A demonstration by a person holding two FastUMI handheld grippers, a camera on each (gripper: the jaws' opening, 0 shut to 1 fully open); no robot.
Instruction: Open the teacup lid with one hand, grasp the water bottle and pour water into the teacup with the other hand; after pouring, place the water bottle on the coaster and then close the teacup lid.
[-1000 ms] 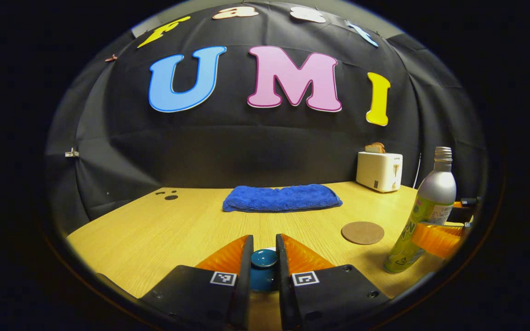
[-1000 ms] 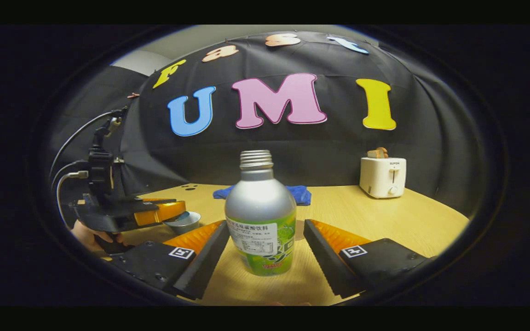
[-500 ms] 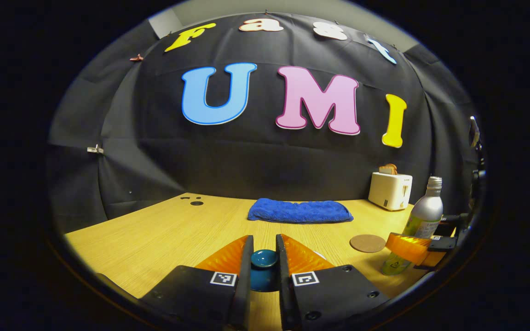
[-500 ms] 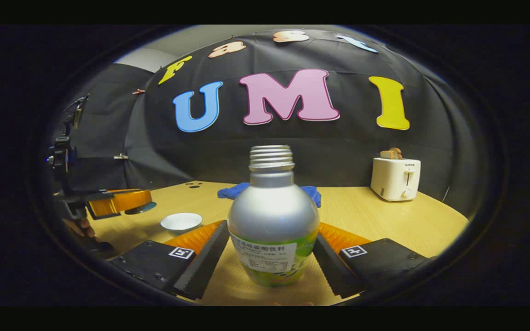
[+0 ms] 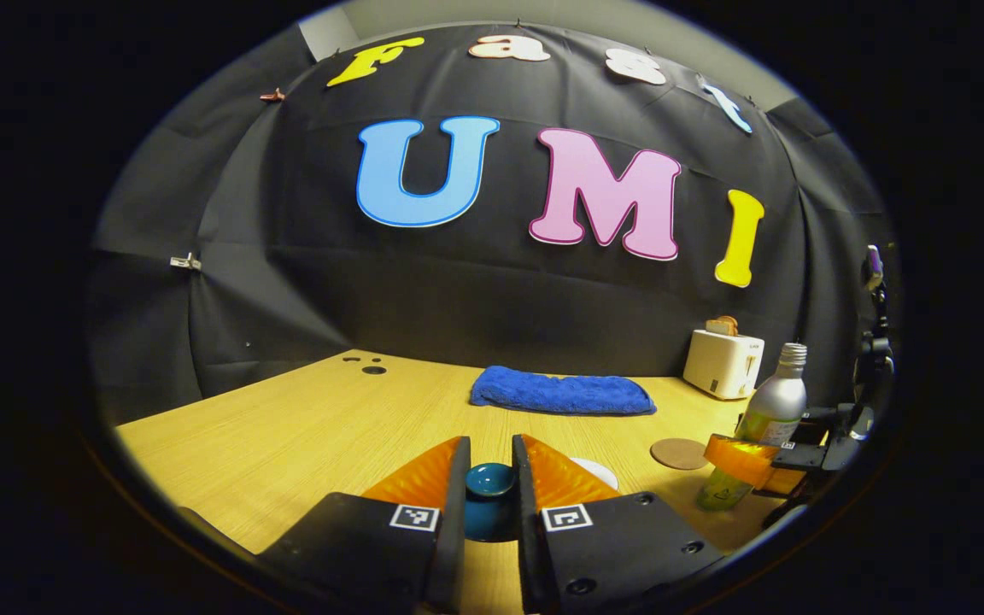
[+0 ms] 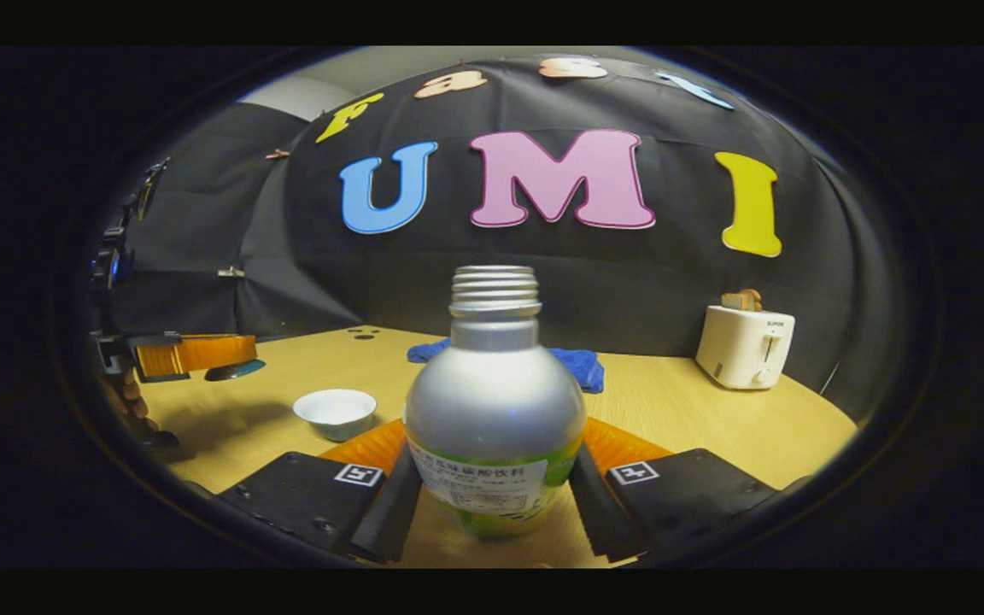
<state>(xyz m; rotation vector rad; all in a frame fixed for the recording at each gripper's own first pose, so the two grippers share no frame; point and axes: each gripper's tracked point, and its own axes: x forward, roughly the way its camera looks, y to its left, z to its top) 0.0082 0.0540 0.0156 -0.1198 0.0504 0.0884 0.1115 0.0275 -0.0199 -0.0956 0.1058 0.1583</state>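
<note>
Teacup (image 6: 336, 411): one, white, lid off, standing open on the table (image 6: 697, 427) toward its left side in the right gripper view. One teacup lid (image 5: 490, 480), dark teal with a knob, clamped between the jaws of the left gripper (image 5: 489, 478), held up above the table; seen from the right gripper view as a dark disc (image 6: 236, 369) under that gripper (image 6: 193, 354), left of the cup and apart from it. One water bottle (image 6: 494, 401), silver with a green label, cap off, upright, jaws of the right gripper (image 6: 492, 478) closed against both its sides; bottom hidden, so resting or lifted cannot be told. One round cork coaster (image 5: 678, 453), bare, near the table's right edge, just beside the bottle (image 5: 764, 436). One blue towel (image 5: 562, 394) along the back edge. One white toaster (image 5: 723, 364) at the back right corner.
</note>
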